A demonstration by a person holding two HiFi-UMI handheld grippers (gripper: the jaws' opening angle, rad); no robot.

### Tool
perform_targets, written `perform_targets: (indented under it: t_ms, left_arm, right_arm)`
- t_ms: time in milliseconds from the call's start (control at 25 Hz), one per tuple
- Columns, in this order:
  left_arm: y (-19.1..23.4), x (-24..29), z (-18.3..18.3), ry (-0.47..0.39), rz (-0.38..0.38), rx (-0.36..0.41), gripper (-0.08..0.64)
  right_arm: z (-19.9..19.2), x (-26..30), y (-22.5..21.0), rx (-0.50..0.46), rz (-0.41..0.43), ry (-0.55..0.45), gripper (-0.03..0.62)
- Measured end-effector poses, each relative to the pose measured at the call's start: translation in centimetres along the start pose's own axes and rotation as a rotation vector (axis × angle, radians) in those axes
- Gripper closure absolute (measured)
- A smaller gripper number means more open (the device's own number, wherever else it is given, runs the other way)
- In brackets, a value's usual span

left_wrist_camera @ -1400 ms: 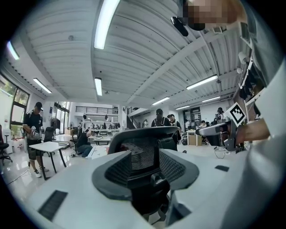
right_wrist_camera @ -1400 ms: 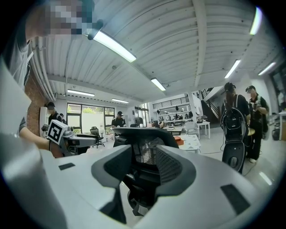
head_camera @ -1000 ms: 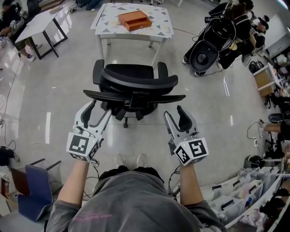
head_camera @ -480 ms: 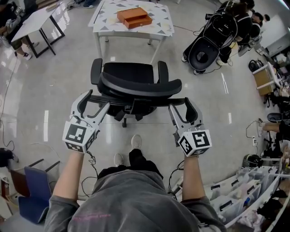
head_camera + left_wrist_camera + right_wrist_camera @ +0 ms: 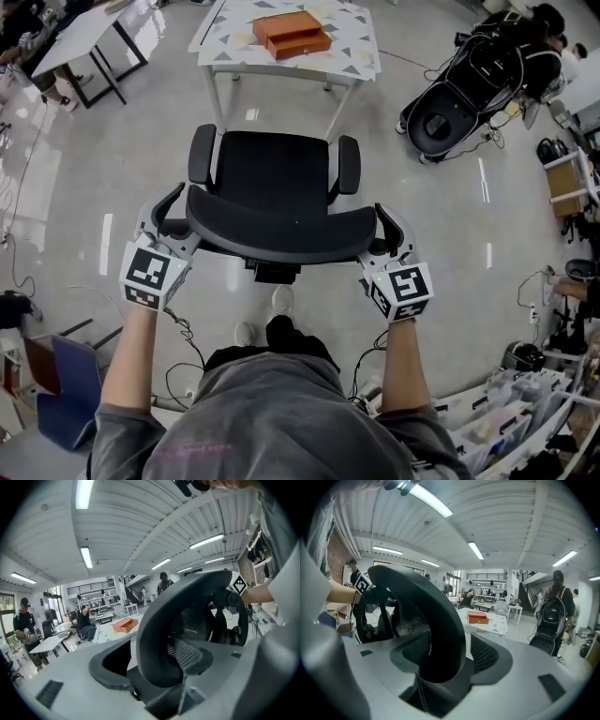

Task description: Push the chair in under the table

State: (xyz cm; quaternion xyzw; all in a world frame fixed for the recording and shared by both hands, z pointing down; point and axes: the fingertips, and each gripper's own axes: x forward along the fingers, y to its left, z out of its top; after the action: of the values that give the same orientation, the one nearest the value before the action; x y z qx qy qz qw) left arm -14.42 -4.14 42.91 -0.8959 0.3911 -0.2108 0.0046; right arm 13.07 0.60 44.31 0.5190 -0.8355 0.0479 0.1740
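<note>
A black office chair [image 5: 275, 169] stands with its seat facing a white patterned table [image 5: 349, 58] that carries an orange box [image 5: 292, 33]. The chair's curved backrest [image 5: 281, 232] is nearest me. My left gripper [image 5: 183, 217] straddles the backrest's left end, jaws wide and not clamping it. My right gripper [image 5: 375, 232] straddles the right end, its jaws opening around the edge. In the left gripper view, the backrest [image 5: 187, 602] rises between the jaws of the left gripper [image 5: 154, 663]. The right gripper view shows the backrest [image 5: 426, 620] between the jaws of the right gripper [image 5: 445, 658].
A black stroller-like cart [image 5: 450, 108] stands at the right with people behind it. Another table [image 5: 84, 42] is at the far left. A blue chair [image 5: 66, 394] sits at the near left, and bins [image 5: 506, 422] at the near right. My feet [image 5: 281, 309] are just behind the chair.
Both grippers have moved forward from short of the chair to the two ends of its backrest, and their jaws have widened. I have stepped in closer behind the chair.
</note>
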Motion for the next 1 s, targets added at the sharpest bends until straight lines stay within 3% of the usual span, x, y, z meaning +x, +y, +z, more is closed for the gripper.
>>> perform_targets:
  t_ms: [160,600,1000]
  left_arm:
    - [0.9,0.8,-0.1,0.003,0.027,-0.014,0.345]
    - [2.9,4.6,0.8,-0.021,0.052,-0.086,0.337]
    - [8.8,11.1,2.2,-0.042,0.053,-0.089,0.339]
  right_arm:
    - [0.4,1.7,0.0,-0.007,0.067,-0.003,0.350]
    - [1.2,5.1,-2.9,-0.003,0.116,-0.011,0.351]
    - [3.3,12.5,-7.4,0.016,0.084,-0.023,0.353]
